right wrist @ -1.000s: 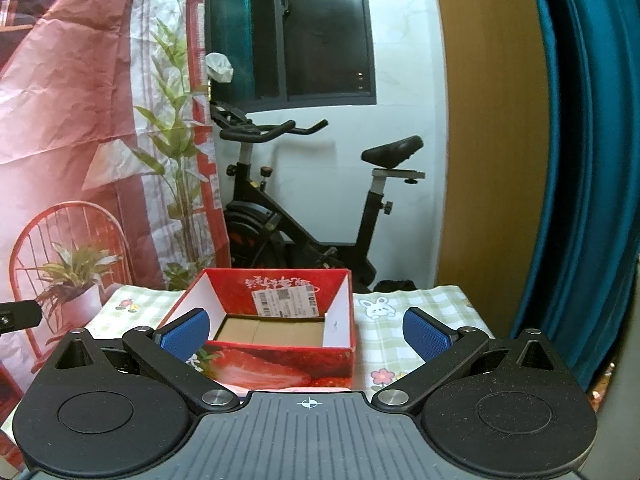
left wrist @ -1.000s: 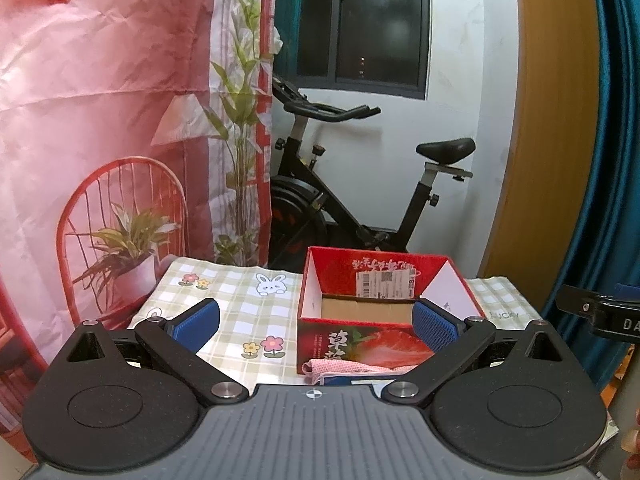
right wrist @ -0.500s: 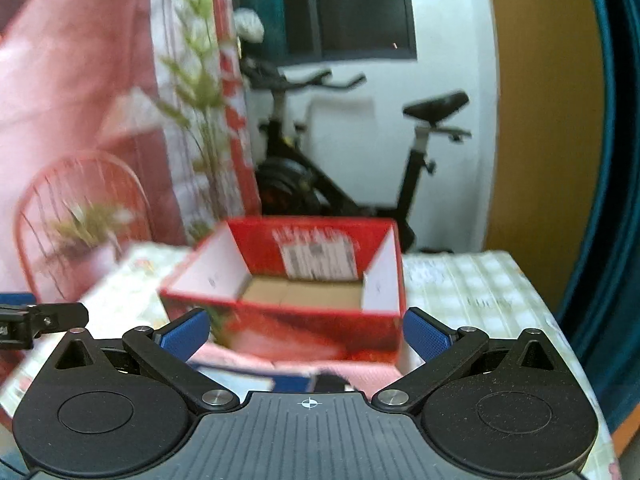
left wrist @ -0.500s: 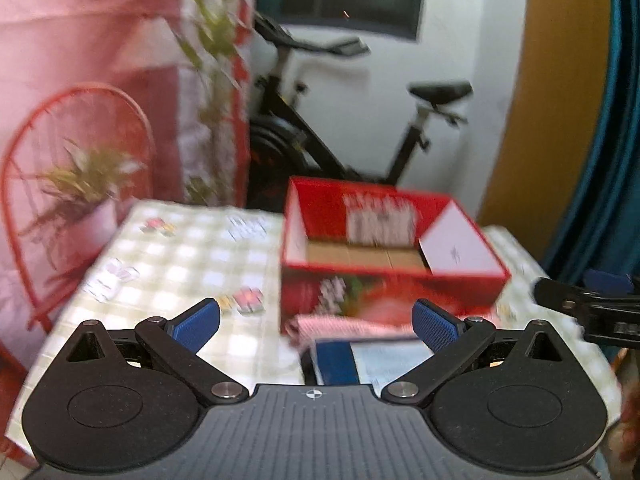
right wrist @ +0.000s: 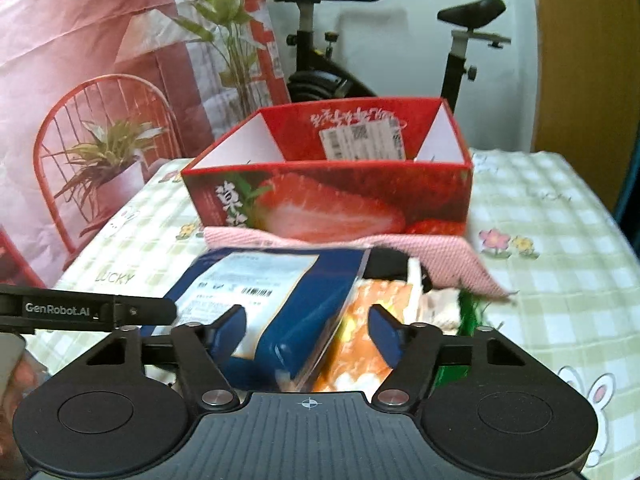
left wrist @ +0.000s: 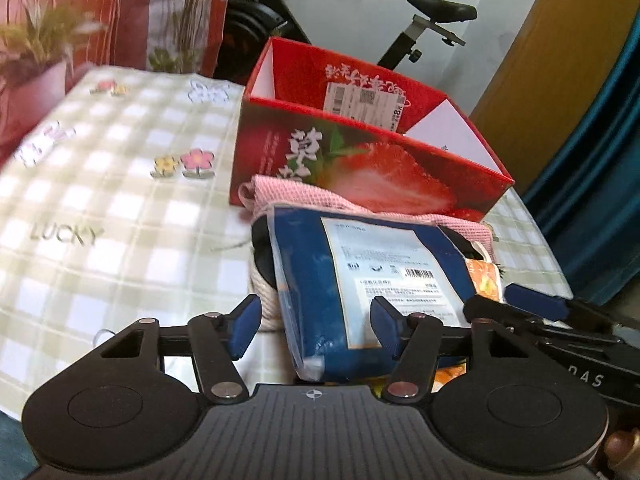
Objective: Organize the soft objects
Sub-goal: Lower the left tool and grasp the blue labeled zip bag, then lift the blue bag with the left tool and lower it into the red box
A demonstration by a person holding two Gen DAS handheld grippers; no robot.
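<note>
A pile of soft things lies on the checked tablecloth [left wrist: 100, 200] in front of an open red strawberry box [left wrist: 360, 172] [right wrist: 320, 200]. On top is a blue packet with a white label [left wrist: 360, 272] [right wrist: 280, 292], over a pink waffle cloth [left wrist: 288, 196] [right wrist: 432, 256], an orange packet [right wrist: 372, 320] and a beige ball of cord [left wrist: 266, 300]. My left gripper [left wrist: 316, 330] hangs low over the blue packet's near end, jaws closing, pads not pressing it. My right gripper [right wrist: 307, 330] straddles the blue and orange packets, jaws closing too, without a grip.
The box shows no soft things inside. Behind the table stand an exercise bike [right wrist: 320, 40] and a pink printed backdrop [right wrist: 80, 80]. A teal curtain [left wrist: 600, 160] hangs at the right. The other gripper's arm [right wrist: 80, 310] crosses the right wrist view at the left.
Both grippers have come down and tipped forward from facing the room to just above the pile. Their jaws have narrowed from wide open.
</note>
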